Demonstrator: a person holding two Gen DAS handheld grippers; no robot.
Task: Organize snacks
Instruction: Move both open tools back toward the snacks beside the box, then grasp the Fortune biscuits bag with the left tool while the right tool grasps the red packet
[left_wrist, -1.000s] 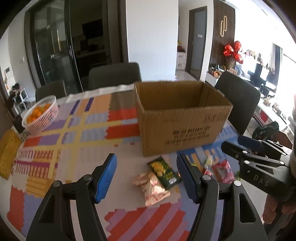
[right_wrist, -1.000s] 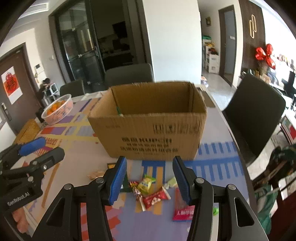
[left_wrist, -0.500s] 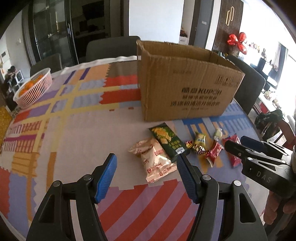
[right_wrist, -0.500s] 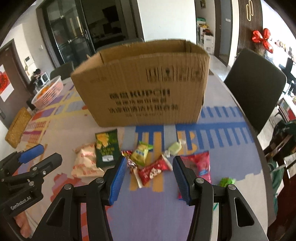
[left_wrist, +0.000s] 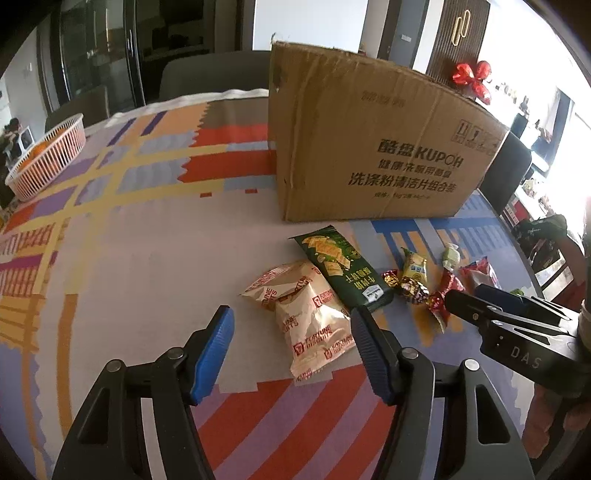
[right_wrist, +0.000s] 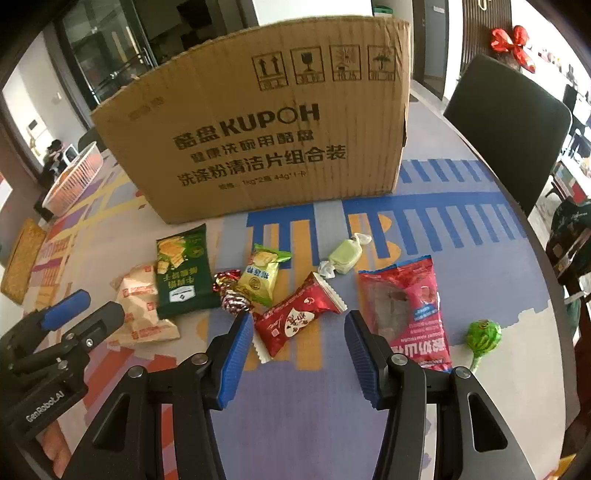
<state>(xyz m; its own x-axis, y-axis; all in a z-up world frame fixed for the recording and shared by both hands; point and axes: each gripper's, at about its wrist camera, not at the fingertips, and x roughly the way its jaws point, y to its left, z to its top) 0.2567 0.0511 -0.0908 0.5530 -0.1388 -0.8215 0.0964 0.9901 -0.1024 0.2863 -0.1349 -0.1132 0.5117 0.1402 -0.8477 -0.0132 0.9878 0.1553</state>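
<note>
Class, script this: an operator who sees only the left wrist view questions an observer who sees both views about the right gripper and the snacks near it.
Operator: Is the right gripper open?
Observer: Yes. The right gripper is open and empty, with the red heart packet lying just ahead of it.
Operator: Anything to the right of the big red packet?
Observer: A green lollipop lies on the table, right of the big red packet and apart from it.
</note>
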